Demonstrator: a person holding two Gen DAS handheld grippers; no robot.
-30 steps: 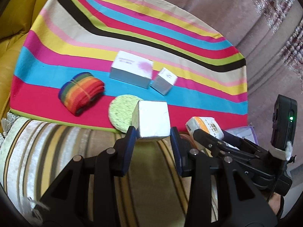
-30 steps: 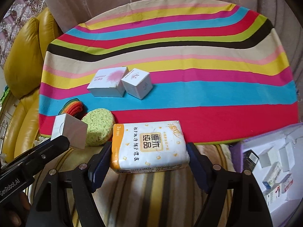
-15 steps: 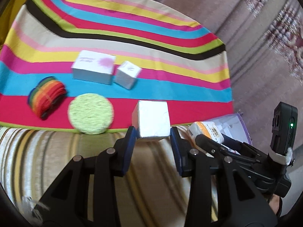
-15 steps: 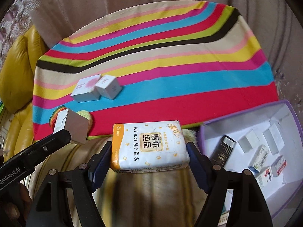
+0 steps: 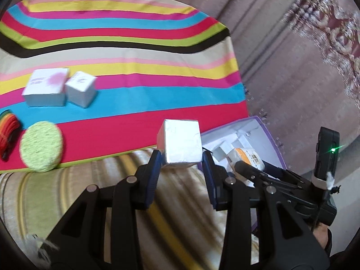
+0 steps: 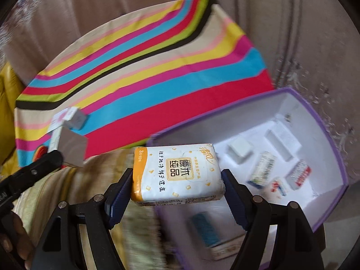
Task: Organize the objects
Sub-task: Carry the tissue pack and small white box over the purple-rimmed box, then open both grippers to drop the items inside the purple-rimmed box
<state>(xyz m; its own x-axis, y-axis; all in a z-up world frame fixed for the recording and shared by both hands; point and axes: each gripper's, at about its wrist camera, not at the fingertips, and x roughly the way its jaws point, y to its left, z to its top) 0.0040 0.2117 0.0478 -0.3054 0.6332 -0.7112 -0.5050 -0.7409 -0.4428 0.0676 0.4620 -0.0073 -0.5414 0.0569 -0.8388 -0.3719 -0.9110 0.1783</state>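
My left gripper [image 5: 181,166] is shut on a white cube box [image 5: 180,143] and holds it in the air over the sofa edge, left of the purple bin [image 5: 265,132]. My right gripper [image 6: 176,193] is shut on a white and orange tissue pack [image 6: 177,175], held over the near left corner of the purple bin [image 6: 333,148]. The bin is white inside and holds several small boxes [image 6: 261,166]. The left gripper with its cube [image 6: 69,148] shows at the left of the right wrist view.
On the striped cloth [image 5: 139,72] lie a flat white box with a pink mark [image 5: 46,86], a small white cube [image 5: 81,88], a round green sponge [image 5: 41,146] and a rainbow fabric roll [image 5: 9,132]. A yellow cushion [image 6: 6,103] is far left.
Both grippers have swung to the right with their loads. The purple bin has come into view and the tissue pack now hangs over its corner.
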